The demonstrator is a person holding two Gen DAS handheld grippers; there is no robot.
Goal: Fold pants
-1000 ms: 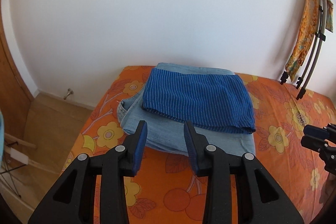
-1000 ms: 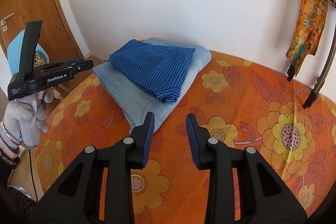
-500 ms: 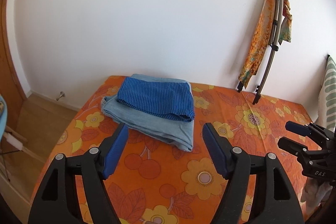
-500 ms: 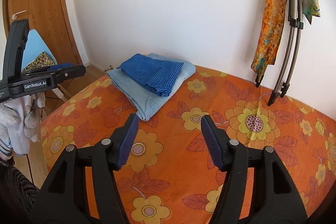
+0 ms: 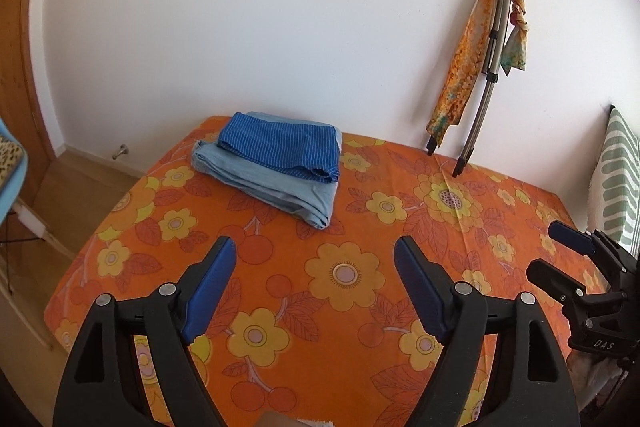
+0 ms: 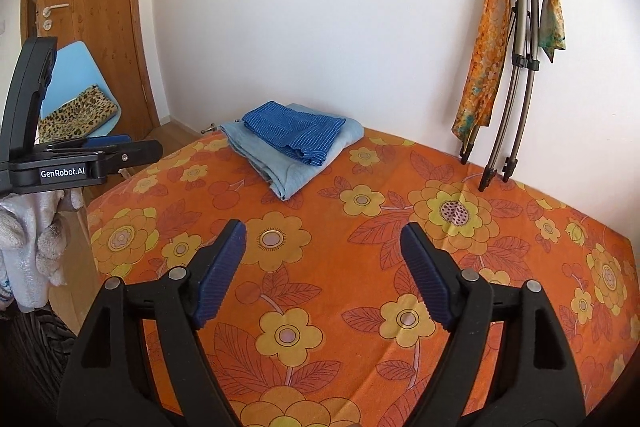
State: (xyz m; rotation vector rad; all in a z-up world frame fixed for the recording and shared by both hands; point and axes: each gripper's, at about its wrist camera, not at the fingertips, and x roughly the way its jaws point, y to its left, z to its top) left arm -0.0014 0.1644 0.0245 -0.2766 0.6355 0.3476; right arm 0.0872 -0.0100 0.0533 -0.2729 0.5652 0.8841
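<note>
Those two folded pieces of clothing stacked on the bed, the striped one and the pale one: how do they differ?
The dark blue striped pants lie on top; the light blue pants lie beneath, on the orange flowered bedspread. The striped pair has thin white lines, the pale pair is plain. The pale pair covers more area and sticks out past the striped pair. Both are folded flat, near the wall, touched by neither hand-held gripper.

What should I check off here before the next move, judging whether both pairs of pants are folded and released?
1. Left gripper open, empty: ok.
2. Right gripper open, empty: ok.
3. Striped blue pants folded, lying on the light denim pants: ok.
4. Both grippers apart from the stack: ok.
5. Stack fully on the orange bedspread: ok.
6. More pants waiting: cannot tell.
</note>
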